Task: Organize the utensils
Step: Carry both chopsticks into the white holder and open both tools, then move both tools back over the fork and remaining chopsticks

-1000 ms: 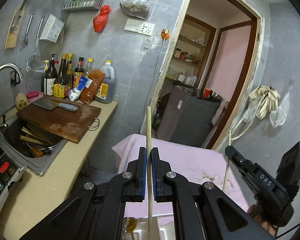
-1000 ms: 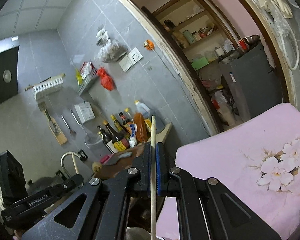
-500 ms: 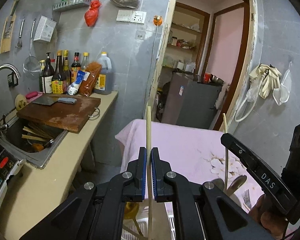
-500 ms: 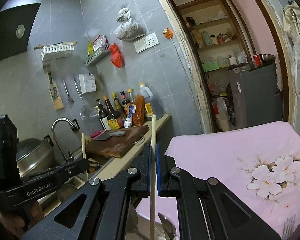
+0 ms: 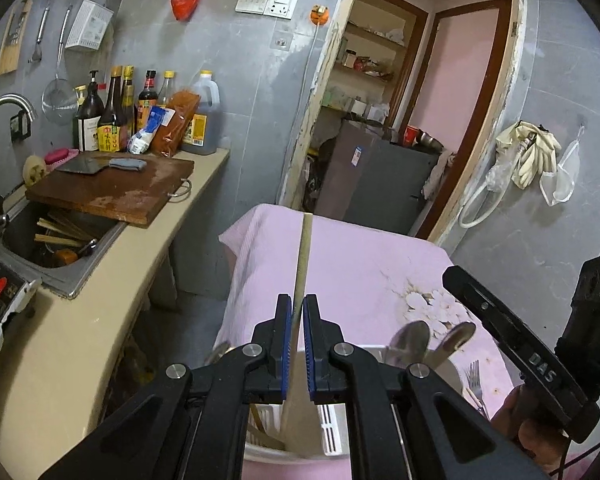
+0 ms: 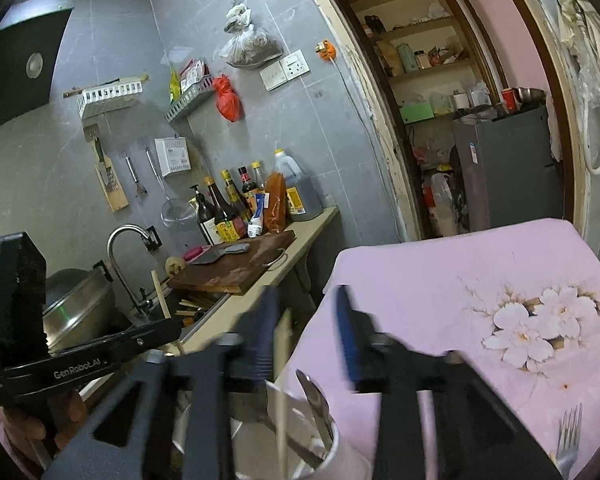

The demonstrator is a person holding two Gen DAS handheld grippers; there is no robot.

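Observation:
My left gripper (image 5: 297,300) is shut on a pale wooden chopstick (image 5: 303,256) that stands upright. The chopstick's lower end reaches into a white slotted utensil holder (image 5: 332,428) on the pink cloth. My right gripper (image 6: 304,296) is blurred and its jaws are opening. A second chopstick (image 6: 284,384) stands loose between them, close to the left finger, with its lower end in a white cup (image 6: 334,450) that also holds spoons (image 6: 312,392). The spoons (image 5: 412,340) also show in the left wrist view.
A fork (image 6: 568,432) lies on the pink flowered tablecloth (image 6: 460,280) at the right. To the left run a counter (image 5: 100,320), a sink holding more chopsticks (image 5: 56,232), a wooden cutting board with a cleaver (image 5: 112,188) and sauce bottles (image 5: 140,116). A doorway (image 5: 400,120) opens behind the table.
The right jaws have parted and its chopstick has dropped lower into the cup. The left gripper has sunk toward the holder, still shut on its chopstick.

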